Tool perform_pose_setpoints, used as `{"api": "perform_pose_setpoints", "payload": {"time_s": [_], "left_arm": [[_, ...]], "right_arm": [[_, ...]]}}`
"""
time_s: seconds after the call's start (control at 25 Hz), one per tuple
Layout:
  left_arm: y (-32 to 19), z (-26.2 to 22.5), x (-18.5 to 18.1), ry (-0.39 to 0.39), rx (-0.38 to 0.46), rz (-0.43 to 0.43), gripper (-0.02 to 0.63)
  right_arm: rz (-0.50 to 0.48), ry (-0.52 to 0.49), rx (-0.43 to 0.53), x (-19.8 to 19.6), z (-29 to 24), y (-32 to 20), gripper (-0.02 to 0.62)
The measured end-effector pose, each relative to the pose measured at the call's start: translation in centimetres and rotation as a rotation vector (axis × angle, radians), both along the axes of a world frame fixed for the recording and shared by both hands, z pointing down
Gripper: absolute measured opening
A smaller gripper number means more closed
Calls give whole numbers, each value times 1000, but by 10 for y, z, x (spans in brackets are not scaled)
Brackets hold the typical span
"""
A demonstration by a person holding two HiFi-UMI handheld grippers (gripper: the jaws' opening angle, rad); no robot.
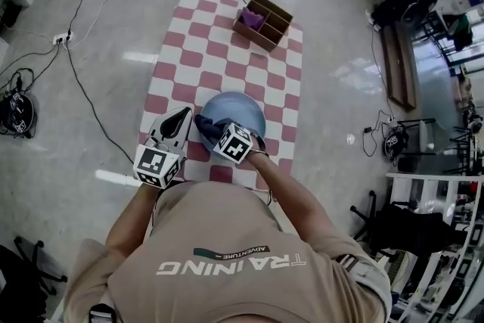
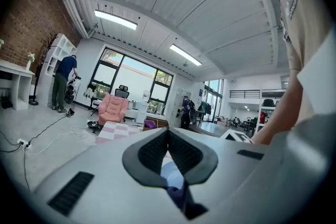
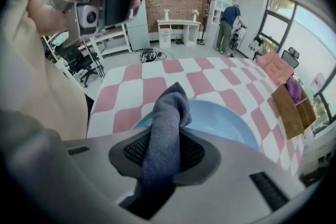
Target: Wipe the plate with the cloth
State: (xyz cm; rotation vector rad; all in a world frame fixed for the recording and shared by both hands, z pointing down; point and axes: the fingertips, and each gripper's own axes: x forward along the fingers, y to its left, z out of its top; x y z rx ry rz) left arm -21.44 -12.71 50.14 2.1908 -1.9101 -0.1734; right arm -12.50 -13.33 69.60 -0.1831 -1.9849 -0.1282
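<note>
A light blue plate lies on the near part of a pink-and-white checked mat. My right gripper points steeply down over the plate's near left side. It is shut on a dark grey-blue cloth. In the right gripper view the cloth stands rolled up between the pads above the plate. My left gripper hangs just left of the plate, level, its jaws shut with nothing in them. Its own view shows the gripper closed, with the plate and cloth below.
A wooden box with a purple thing inside sits at the mat's far right corner. Cables run over the shiny floor to the left. A pink armchair and a person stand farther off.
</note>
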Motion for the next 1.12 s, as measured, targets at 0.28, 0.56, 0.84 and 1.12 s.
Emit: {"api": "perform_pose_setpoints", "payload": {"time_s": [0.28,0.56,0.84,1.12], "left_arm": [[-3,9,-7,9,-16,-17,12],[14,5,-6,2,-2,-81,12],[23,4,-2,3,-14,-143,12],[18,0,12,-16,-38,-126,12]], "right_arm": [[-133,-117,43,-50,-16,3,117],[-179,-90,34,-53,-1,-4,118],[-123,-90,117,-60,2,-54,118],[110,-36,209,-26,-1,-139,118]]}}
